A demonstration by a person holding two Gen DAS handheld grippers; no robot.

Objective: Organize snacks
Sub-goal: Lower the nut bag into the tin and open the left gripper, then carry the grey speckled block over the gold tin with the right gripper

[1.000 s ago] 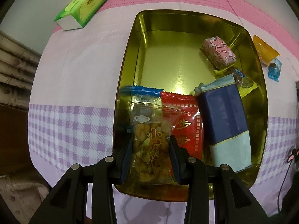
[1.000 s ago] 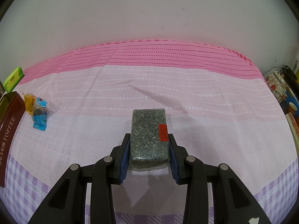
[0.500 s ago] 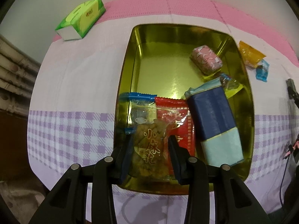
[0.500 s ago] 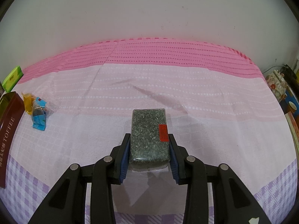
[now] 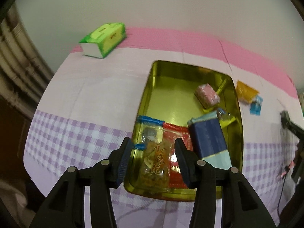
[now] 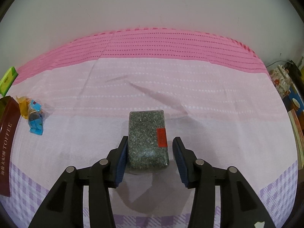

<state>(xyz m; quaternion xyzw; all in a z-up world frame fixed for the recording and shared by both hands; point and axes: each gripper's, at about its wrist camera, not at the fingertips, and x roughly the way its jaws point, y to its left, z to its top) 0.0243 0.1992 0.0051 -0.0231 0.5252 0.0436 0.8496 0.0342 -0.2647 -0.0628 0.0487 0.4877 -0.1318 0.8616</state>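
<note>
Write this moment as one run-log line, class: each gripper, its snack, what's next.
left gripper: opening, clear snack bag released in gold tin | right gripper: opening, dark packet on tablecloth | next: likely regrasp packet

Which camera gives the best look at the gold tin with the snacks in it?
The left wrist view: the gold tin lies open below the camera, snack packets visible inside. The right wrist view catches only its brown side, lettered TOFFEE, at the left edge.

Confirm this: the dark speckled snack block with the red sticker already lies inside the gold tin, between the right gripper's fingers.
Not in the tin. The speckled block lies on the tablecloth, as the right wrist view shows, between the fingers of the right gripper, whose jaws are opening.
</note>
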